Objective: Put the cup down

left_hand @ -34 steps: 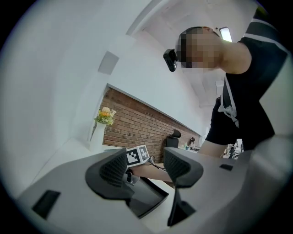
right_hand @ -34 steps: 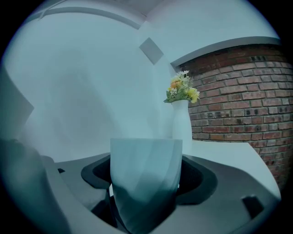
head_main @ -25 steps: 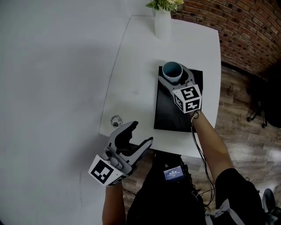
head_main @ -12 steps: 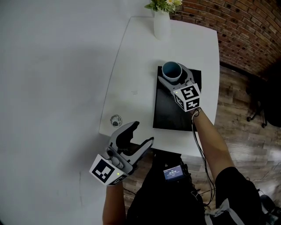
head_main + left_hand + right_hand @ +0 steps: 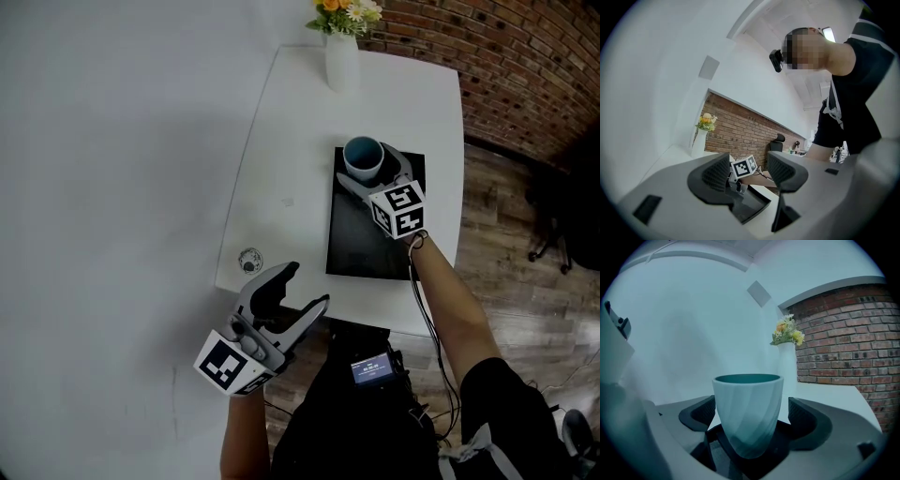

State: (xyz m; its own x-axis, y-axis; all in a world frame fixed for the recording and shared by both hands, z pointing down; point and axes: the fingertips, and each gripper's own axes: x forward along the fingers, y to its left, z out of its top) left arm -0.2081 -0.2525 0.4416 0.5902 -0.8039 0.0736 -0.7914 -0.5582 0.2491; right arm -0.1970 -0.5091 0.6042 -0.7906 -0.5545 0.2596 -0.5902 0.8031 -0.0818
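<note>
A pale blue ribbed cup stands upright on the far end of a black mat. My right gripper reaches around it from the near side. In the right gripper view the cup sits between the two dark pads with a gap showing on each side; the jaws are opening. My left gripper hangs off the table's near edge, open with nothing between its fingers; in its own view the left gripper points toward the mat.
The white table carries a white vase of flowers at its far end and a small round object near the front left. A brick wall and a wooden floor with an office chair lie to the right.
The right gripper's jaws have spread a little away from the cup, which stays upright on the mat. The left gripper has barely moved.
</note>
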